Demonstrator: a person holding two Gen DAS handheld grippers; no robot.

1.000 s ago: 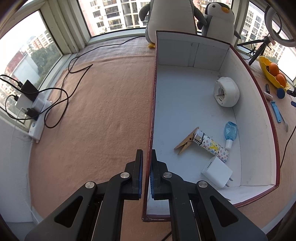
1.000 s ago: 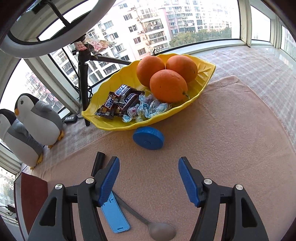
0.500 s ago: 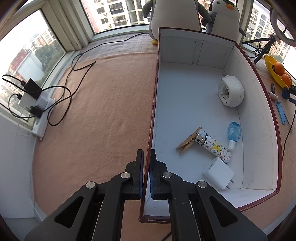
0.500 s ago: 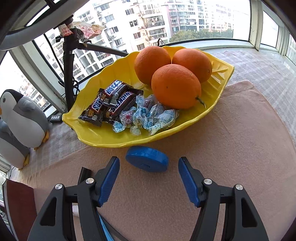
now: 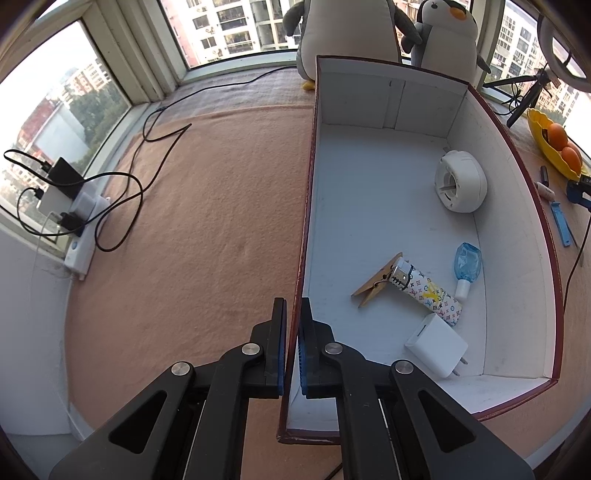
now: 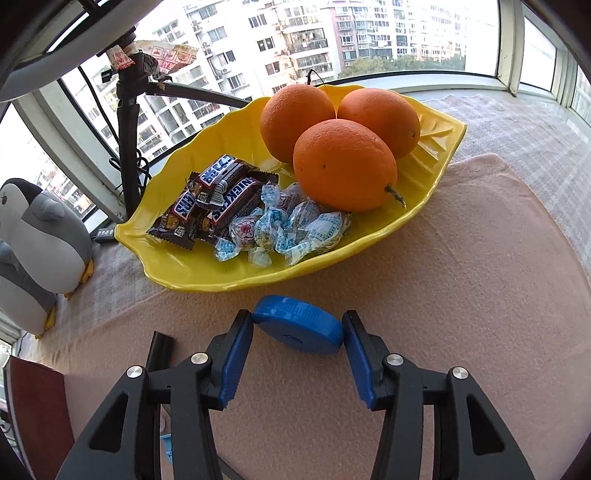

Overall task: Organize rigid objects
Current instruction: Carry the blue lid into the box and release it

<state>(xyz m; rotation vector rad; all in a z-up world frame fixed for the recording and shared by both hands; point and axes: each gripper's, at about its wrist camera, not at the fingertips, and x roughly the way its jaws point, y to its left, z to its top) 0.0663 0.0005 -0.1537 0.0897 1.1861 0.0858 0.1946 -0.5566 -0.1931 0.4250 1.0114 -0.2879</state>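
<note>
- Moved since a second ago: your right gripper [image 6: 298,328] has come down and forward onto the blue round case [image 6: 299,325], which then lay well ahead of the pads and now sits between them; the box in the left view stands as it did.
- Right gripper: jaws closing, blue pads against the case's two sides, at 9 and 3 o'clock of it. The case rests on the peach cloth [image 6: 461,295].
- Left gripper [image 5: 291,332]: pressed together on the left wall of the box [image 5: 517,192], one pad outside it, one inside.
- Yellow leaf-shaped dish [image 6: 177,266]: just beyond the case, at 12 o'clock of your right gripper. Holds three oranges [image 6: 345,166], chocolate bars [image 6: 218,199] and wrapped sweets [image 6: 291,229].
- Box contents, at 1 to 2 o'clock of your left gripper: wooden clothespin [image 5: 376,284], patterned lighter [image 5: 428,291] touching it, small blue bottle [image 5: 466,266], white charger plug [image 5: 436,345], white round device [image 5: 461,182] against the right wall.
- Two plush penguins [image 5: 347,33]: behind the box's far wall, at 12 o'clock.
- Power strip with plugs and cables [image 5: 74,214]: at 9 to 10 o'clock of your left gripper, by the window.
</note>
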